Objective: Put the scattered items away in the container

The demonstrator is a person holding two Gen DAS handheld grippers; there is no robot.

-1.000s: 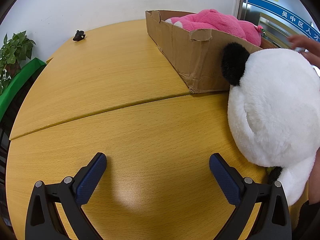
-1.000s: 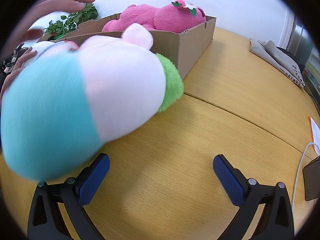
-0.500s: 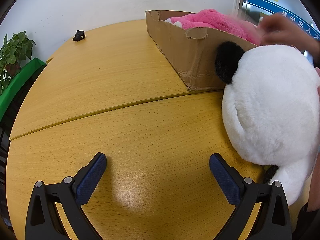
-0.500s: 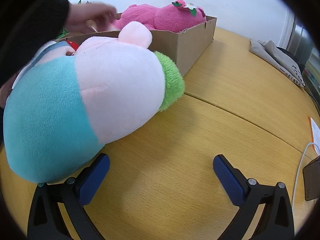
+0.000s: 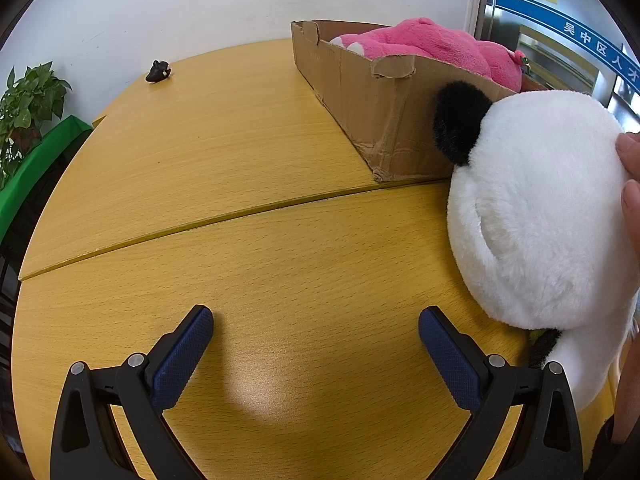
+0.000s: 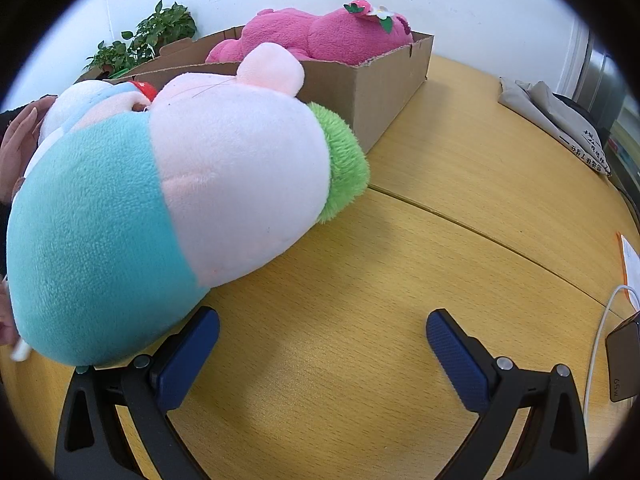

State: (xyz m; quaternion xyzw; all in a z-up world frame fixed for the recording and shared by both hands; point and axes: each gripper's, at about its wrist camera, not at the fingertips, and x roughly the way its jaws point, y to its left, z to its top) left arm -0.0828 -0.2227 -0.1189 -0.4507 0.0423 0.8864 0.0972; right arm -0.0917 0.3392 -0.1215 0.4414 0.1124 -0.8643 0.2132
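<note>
Between the blue pads of the left claw (image 5: 316,344) lies only bare worktop (image 5: 224,168); its jaws are spread wide and empty. Just to its right sits the panda (image 5: 536,216), a big white plush with a black ear, leaning close to the near corner of the box (image 5: 360,92), with a person's fingers (image 5: 630,168) on its far right side. The right claw (image 6: 322,346) is likewise spread wide with nothing in it, its left pad just under the teal end of a pink plush (image 6: 224,176) with a green ruff that lies on the worktop in front of the box. A red plush (image 6: 320,34) already fills part of the box.

The step in hand looks like choosing a first grasp. The pink plush seems the easier pick for the right claw: swing left, centre the jaws on a narrower part such as the ruffed end or the ear, and close firmly, since soft pile squashes and can slip. Lift it clear of the cardboard wall before carrying it over, and drop it in the free space beside the red plush. Wait until the hand has left the panda before going for it.
</note>
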